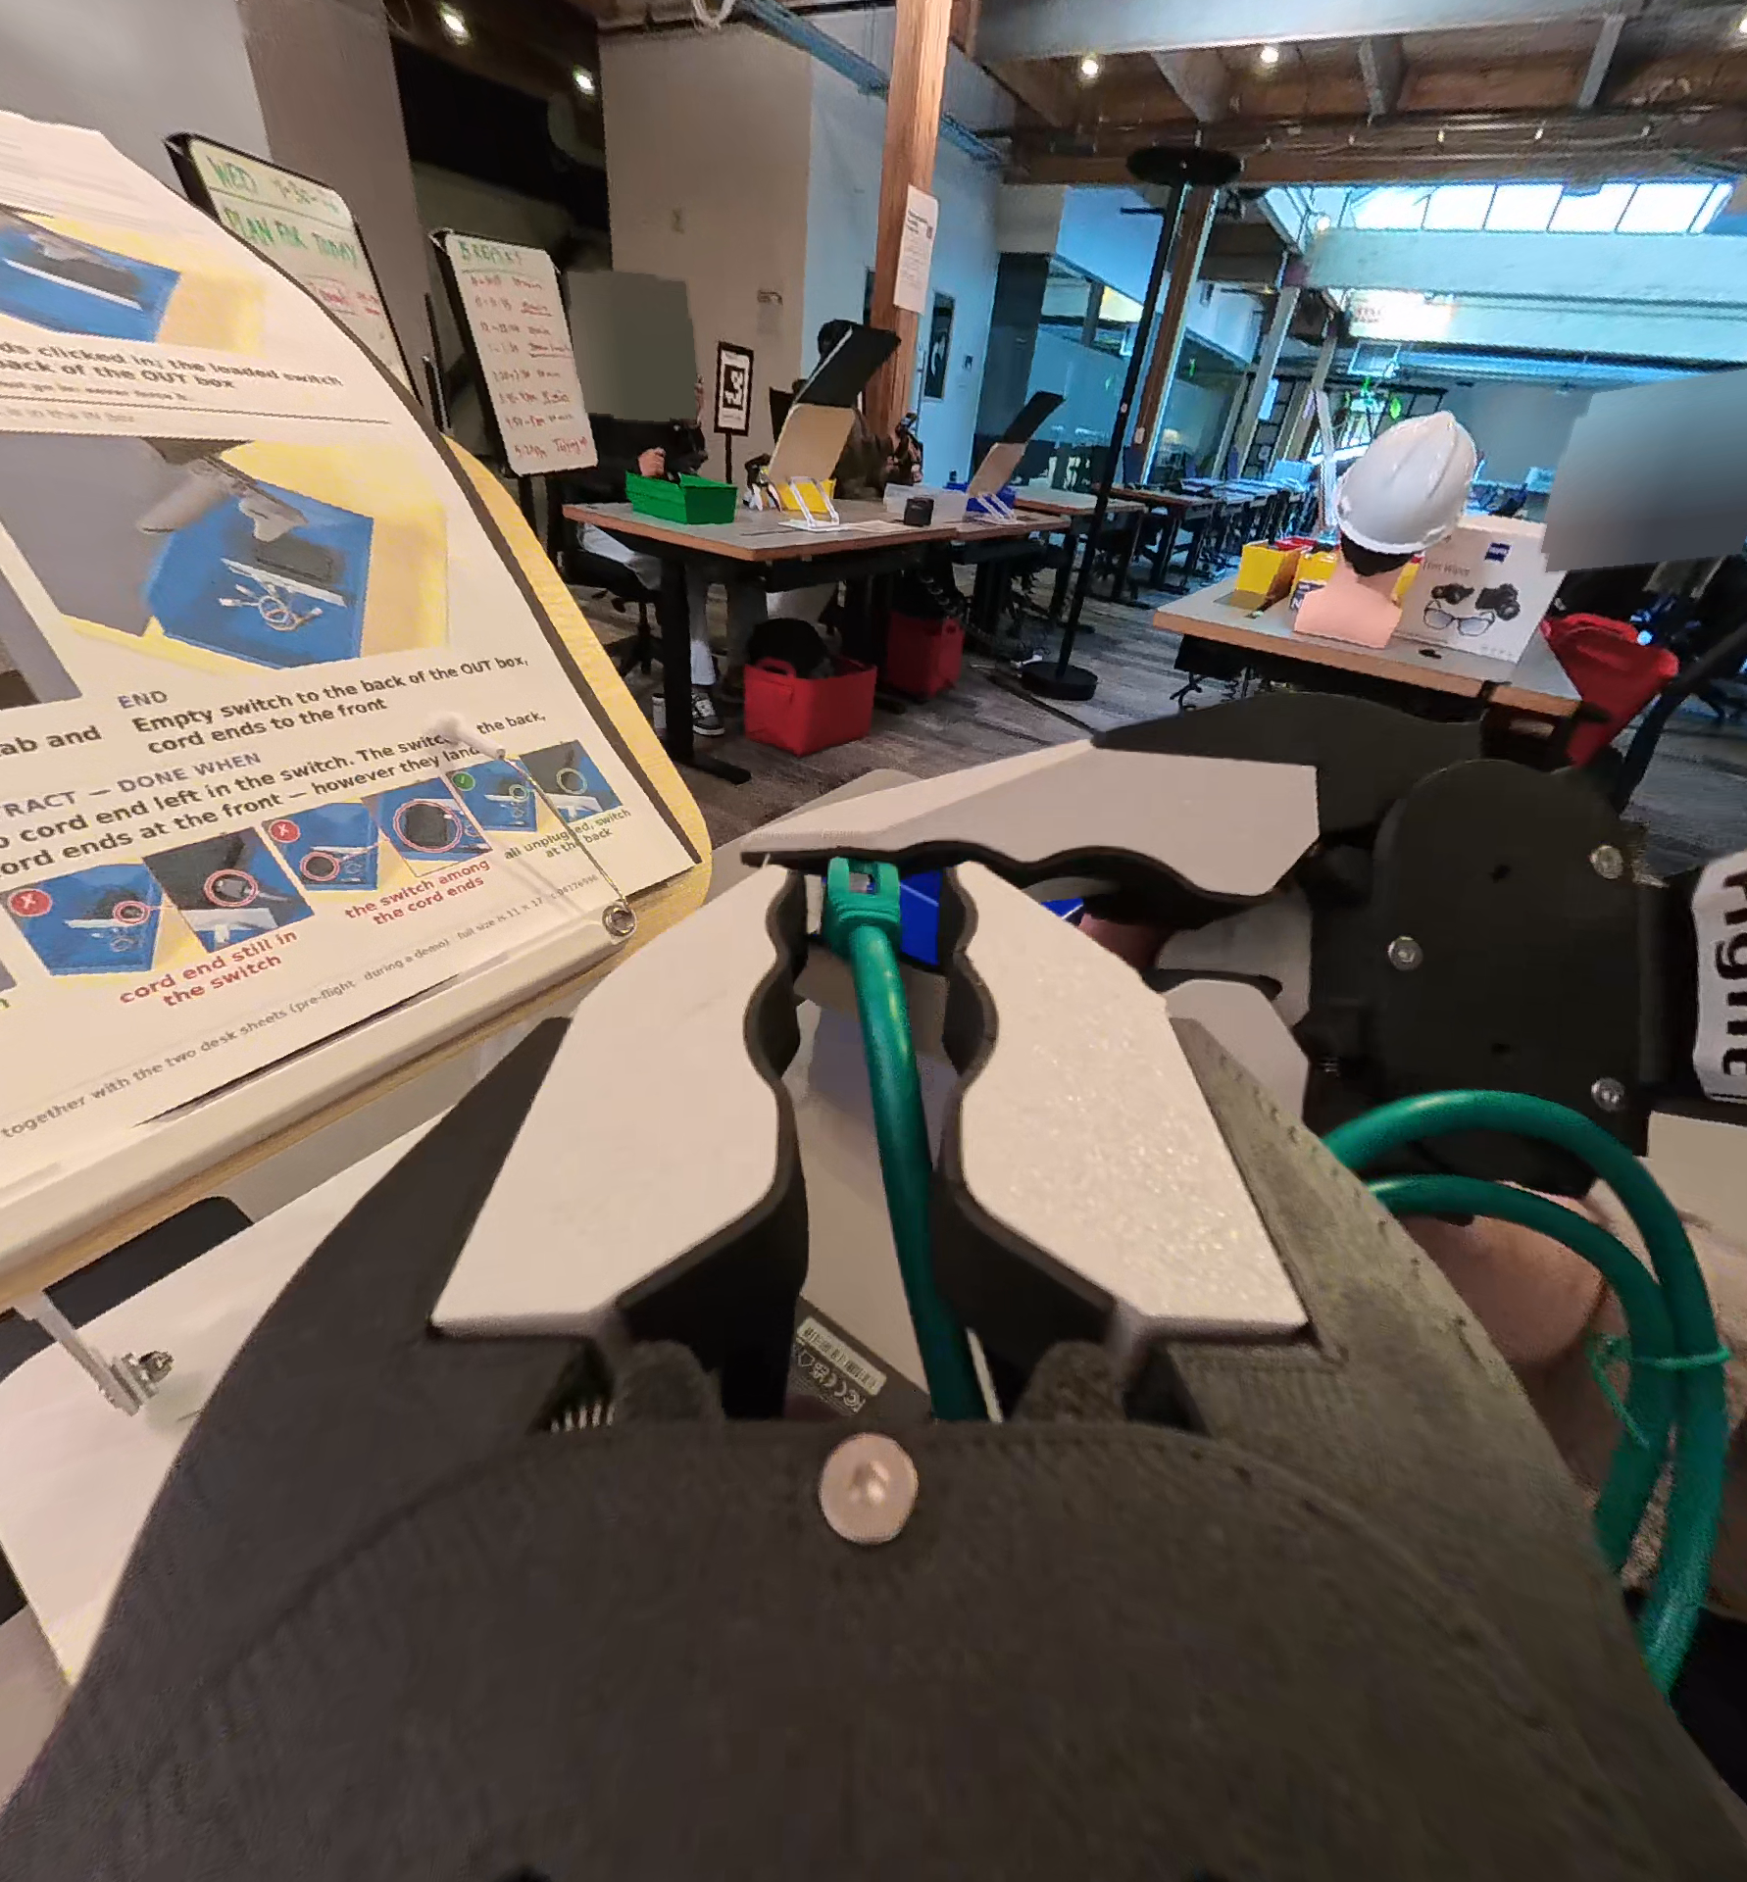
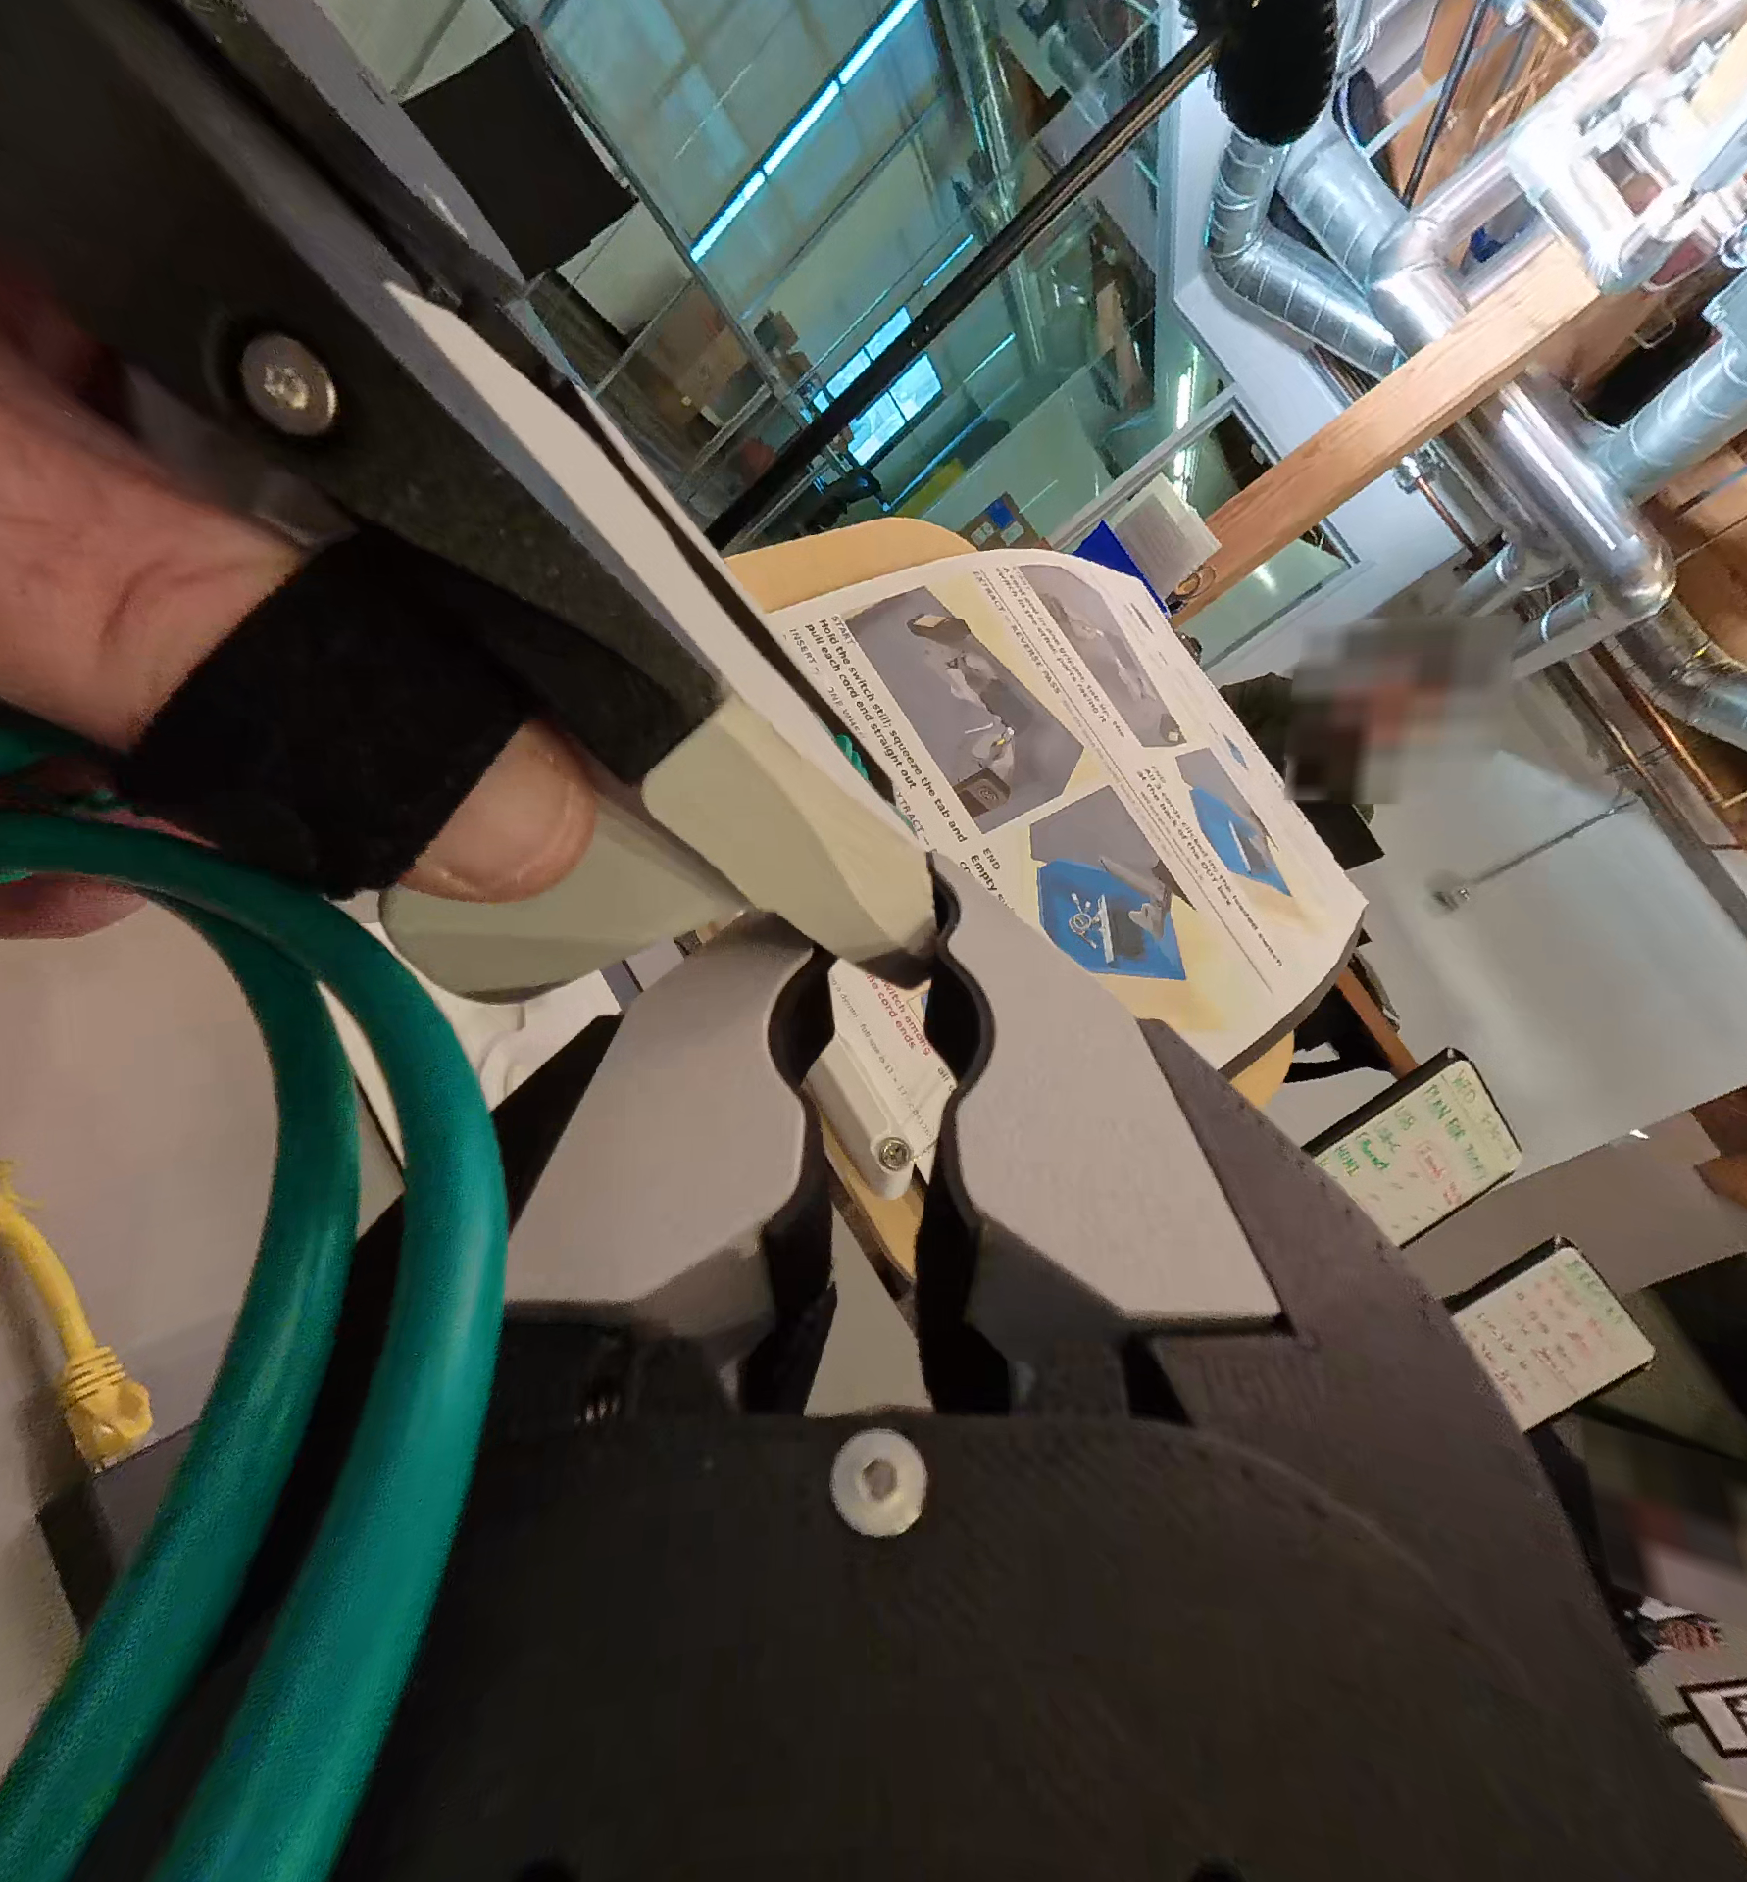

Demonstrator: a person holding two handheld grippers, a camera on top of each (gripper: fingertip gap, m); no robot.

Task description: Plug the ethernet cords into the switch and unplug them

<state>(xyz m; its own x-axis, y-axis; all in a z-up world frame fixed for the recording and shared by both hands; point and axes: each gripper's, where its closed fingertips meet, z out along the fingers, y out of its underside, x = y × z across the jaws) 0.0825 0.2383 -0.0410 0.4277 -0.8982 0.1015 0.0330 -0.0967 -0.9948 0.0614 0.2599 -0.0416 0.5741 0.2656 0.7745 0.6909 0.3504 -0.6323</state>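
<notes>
The green ethernet cord (image 1: 895, 1100) runs up between the fingers of the left gripper (image 1: 875, 922), its plug (image 1: 854, 881) at their tips; whether the narrowly parted fingers pinch it, I cannot tell. The right gripper (image 1: 961, 845) crosses just above, jaws nearly closed, holding nothing visible. Cord loops (image 2: 340, 1171) hang beside a yellow cord (image 2: 85, 1365). An instruction sheet (image 1: 238, 662) stands left.

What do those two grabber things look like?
Each gripper has a rough black plastic body, one silver screw in the middle, and two flat light-grey fingers with wavy black inner edges: the left gripper and the right gripper. A black fabric strap wraps a finger of the person's hand.
</notes>
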